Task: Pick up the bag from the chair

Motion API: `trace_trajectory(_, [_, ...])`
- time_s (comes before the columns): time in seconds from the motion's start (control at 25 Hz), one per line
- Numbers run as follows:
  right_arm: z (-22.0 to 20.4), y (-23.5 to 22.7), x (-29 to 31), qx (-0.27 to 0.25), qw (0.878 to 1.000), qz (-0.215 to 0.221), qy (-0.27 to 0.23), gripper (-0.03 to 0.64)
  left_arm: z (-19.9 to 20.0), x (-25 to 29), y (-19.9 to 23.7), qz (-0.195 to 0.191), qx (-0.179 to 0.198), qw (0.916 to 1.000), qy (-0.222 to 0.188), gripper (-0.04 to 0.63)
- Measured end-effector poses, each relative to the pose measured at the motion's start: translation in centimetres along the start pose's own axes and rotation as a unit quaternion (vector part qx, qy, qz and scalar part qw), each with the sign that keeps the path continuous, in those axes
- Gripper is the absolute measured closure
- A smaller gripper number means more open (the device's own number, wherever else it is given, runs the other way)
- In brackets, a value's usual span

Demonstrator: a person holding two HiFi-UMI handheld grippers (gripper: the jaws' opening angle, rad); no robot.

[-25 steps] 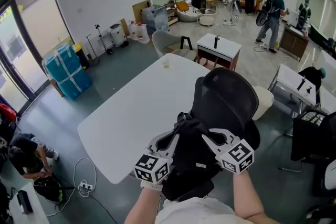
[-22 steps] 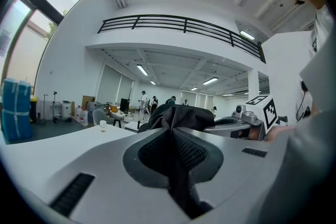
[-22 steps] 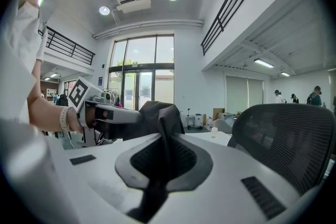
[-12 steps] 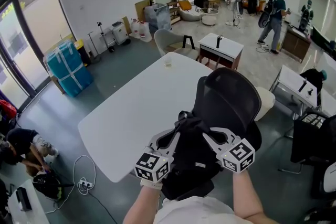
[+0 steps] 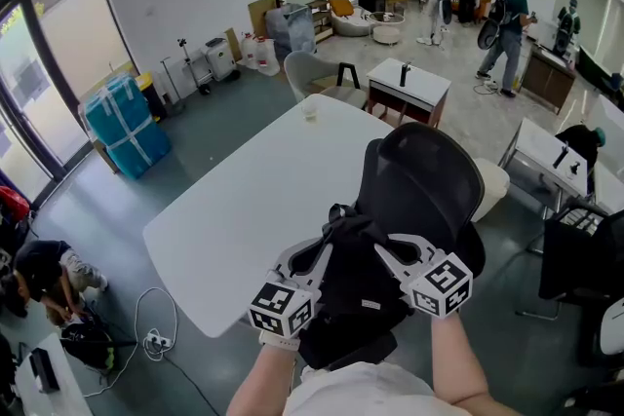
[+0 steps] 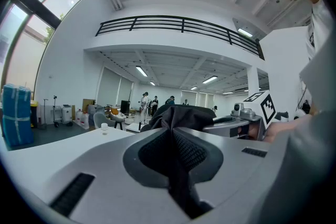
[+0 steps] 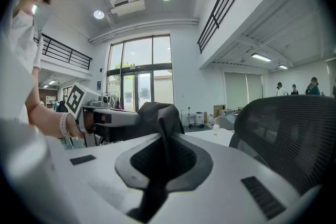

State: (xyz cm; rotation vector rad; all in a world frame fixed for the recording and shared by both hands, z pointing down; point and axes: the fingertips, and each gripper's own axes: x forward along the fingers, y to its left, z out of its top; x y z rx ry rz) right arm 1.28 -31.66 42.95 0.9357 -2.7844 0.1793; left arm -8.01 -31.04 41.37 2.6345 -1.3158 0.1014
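Head view, looking steeply down. The black bag [image 5: 353,280] hangs between the two grippers directly in front of the backrest of the black mesh chair [image 5: 421,172], above the seat; whether its lower end touches the seat cannot be told, since the bag covers that area.

The left gripper [image 5: 326,250] reaches in from the bag's left side and the right gripper [image 5: 382,252] from its right, their marker cubes nearest the camera. In the left gripper view, the grey fingers [image 6: 100,165] are closed on a fold of the bag's dark fabric, which runs up out of the narrow slot between them and bunches above. In the right gripper view, the fingers [image 7: 226,173] are likewise clamped on a strip of the same fabric (each gripper also appears in the other's view, beside the bunched cloth).

The chair stands against the near edge of a white tabletop [image 5: 244,209], which carries a small cup [image 5: 309,115] near its far end. A blue wrapped bundle [image 5: 123,128] stands by the glass wall at left. A person [image 5: 41,274] crouches on the floor at lower left, near a coiled cable [image 5: 156,326]. Several people [image 5: 505,24] stand in the far part of the room, well apart from the chair.
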Motion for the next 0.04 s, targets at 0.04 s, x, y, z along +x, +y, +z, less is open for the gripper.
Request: trace_trajectory(0.04, [0.04, 0.04, -0.03, 0.001, 1.0, 0.0, 0.0, 0.589, 0.03, -0.03, -0.02, 0.0, 0.0, 1.0, 0.0, 0.55])
